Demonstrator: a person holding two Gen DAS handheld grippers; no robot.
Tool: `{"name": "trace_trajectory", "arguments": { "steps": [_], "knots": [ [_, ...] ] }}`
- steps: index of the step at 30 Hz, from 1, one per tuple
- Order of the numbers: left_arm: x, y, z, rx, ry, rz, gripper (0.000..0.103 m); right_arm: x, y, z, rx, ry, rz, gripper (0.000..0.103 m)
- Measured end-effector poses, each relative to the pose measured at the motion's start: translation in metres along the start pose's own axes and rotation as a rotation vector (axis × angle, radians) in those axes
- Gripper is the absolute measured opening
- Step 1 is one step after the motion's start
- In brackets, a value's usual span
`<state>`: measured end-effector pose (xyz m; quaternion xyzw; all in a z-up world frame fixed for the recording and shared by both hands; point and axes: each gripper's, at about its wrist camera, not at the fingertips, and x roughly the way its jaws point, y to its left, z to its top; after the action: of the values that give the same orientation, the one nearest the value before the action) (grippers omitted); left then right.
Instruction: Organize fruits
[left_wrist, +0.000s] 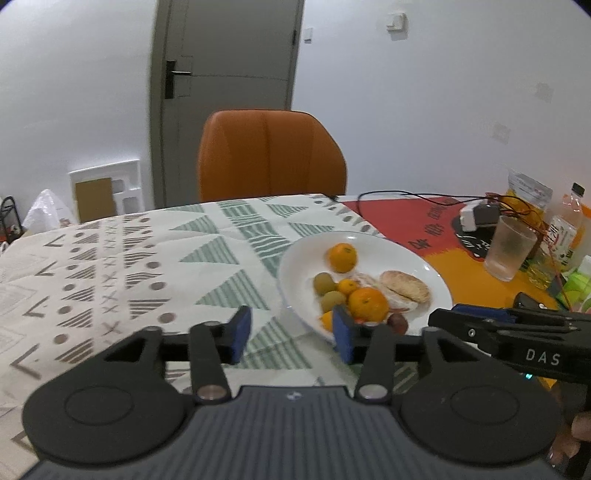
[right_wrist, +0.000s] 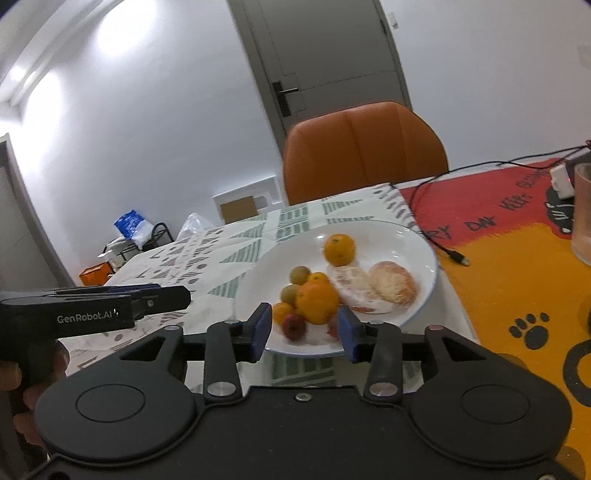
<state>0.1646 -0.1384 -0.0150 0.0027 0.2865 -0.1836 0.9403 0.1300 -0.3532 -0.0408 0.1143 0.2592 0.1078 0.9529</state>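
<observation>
Both grippers, left and right, hang open and empty short of the plate where the fruit sits piled, so I judge I'm between picks; next I need a clean single-fruit grasp.

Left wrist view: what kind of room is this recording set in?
Most likely a dining area in a home. A table under a patterned tablecloth bears a white plate of fruit, an orange upholstered chair stands at its far side, and a grey interior door is behind.
</observation>
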Motion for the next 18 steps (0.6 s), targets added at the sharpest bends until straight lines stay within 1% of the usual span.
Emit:
{"name": "trace_trajectory", "arguments": {
  "steps": [2, 4, 8, 9, 11, 14, 16, 17, 18],
  "knots": [
    [-0.008, 0.004, -0.002, -0.006, -0.006, 0.010, 0.055, -0.002, 0.006, -0.001, -0.010, -0.002, 0.001, 0.048],
    [-0.015, 0.008, -0.005, -0.014, -0.009, 0.019, 0.062, -0.004, 0.011, -0.002, -0.019, -0.004, -0.001, 0.056],
    [-0.030, 0.016, -0.012, -0.034, -0.009, 0.044, 0.070, -0.008, 0.022, -0.005, -0.033, 0.001, 0.011, 0.061],
    [-0.033, 0.018, -0.014, -0.039, -0.010, 0.053, 0.075, -0.009, 0.024, -0.006, -0.036, 0.001, 0.014, 0.063],
    [-0.041, 0.022, -0.017, -0.046, -0.018, 0.071, 0.076, -0.012, 0.029, -0.006, -0.044, -0.002, 0.017, 0.067],
    [-0.051, 0.027, -0.022, -0.054, -0.021, 0.096, 0.079, -0.017, 0.037, -0.007, -0.060, -0.010, 0.021, 0.079],
    [-0.059, 0.031, -0.026, -0.065, -0.032, 0.113, 0.088, -0.020, 0.042, -0.007, -0.071, -0.014, 0.025, 0.088],
    [-0.063, 0.033, -0.027, -0.071, -0.038, 0.121, 0.090, -0.021, 0.044, -0.007, -0.076, -0.015, 0.027, 0.090],
    [-0.066, 0.034, -0.029, -0.074, -0.041, 0.126, 0.092, -0.023, 0.047, -0.007, -0.079, -0.018, 0.027, 0.094]
  ]
}}
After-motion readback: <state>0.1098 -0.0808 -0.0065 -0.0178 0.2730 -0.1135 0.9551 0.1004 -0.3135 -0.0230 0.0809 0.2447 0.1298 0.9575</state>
